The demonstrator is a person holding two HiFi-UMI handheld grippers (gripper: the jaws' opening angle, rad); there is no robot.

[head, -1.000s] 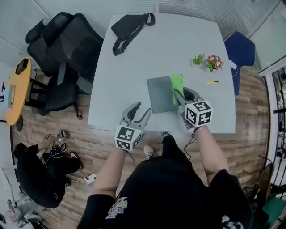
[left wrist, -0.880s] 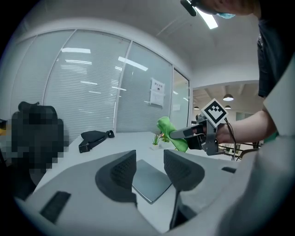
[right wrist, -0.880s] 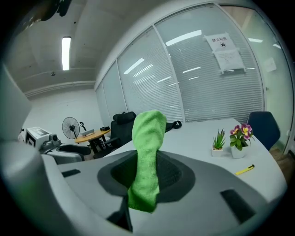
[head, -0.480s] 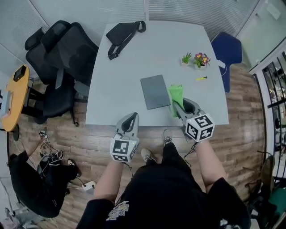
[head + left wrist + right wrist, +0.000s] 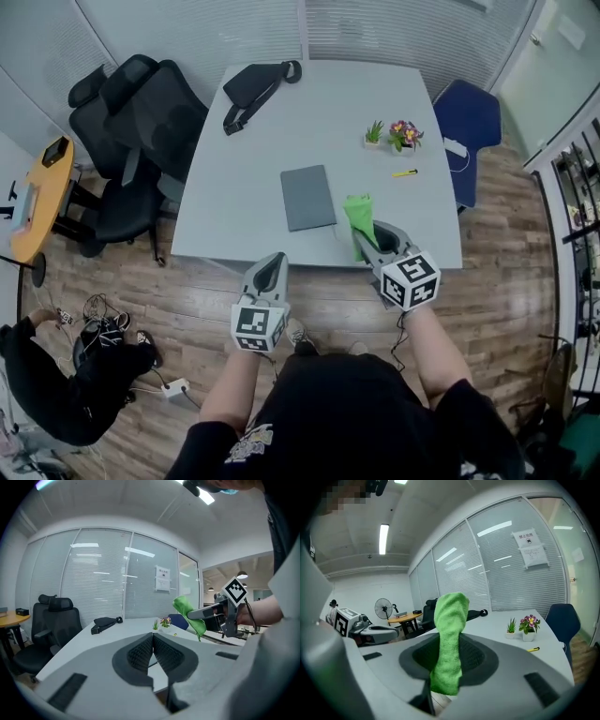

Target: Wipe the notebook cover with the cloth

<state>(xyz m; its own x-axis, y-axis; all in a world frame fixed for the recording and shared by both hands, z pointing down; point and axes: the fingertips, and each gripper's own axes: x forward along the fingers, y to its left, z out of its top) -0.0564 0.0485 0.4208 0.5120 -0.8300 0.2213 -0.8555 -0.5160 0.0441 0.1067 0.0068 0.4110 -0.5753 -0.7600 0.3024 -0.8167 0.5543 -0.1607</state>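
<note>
Softness is what you are dealing with: the cloth [image 5: 450, 634] is a bright green, nappy strip, limp enough to fold over itself, and it looks very light. Your right gripper [image 5: 368, 242] has it pinched across its middle, the ribbed dark fingers [image 5: 480, 657] closed on it. One end stands up past the tips and the other hangs below. The cloth sits just right of the notebook [image 5: 307, 198], lifted off the surface [image 5: 234, 187] and not touching the cover. That grip leaves only a floppy tail to wipe with, so expect to press the bunched part down rather than drag a loose end.

The notebook is a thin, flat, grey rectangle with a matt cover, lying closed. It looks stiff enough to take pressure but light, and on that smooth pale surface it may well skate under a sideways stroke. If you steady it, go for a corner or the near edge, pressing down from above rather than pinching.

Your left gripper [image 5: 270, 262] is nearer you than the notebook and a little to its left. Its fingers [image 5: 138, 654] are shut tight together with nothing between them. Beyond the notebook lie a soft, strappy black bag [image 5: 255, 82], small potted plants [image 5: 404, 133] and a yellow pen [image 5: 405, 172], all well apart from it.
</note>
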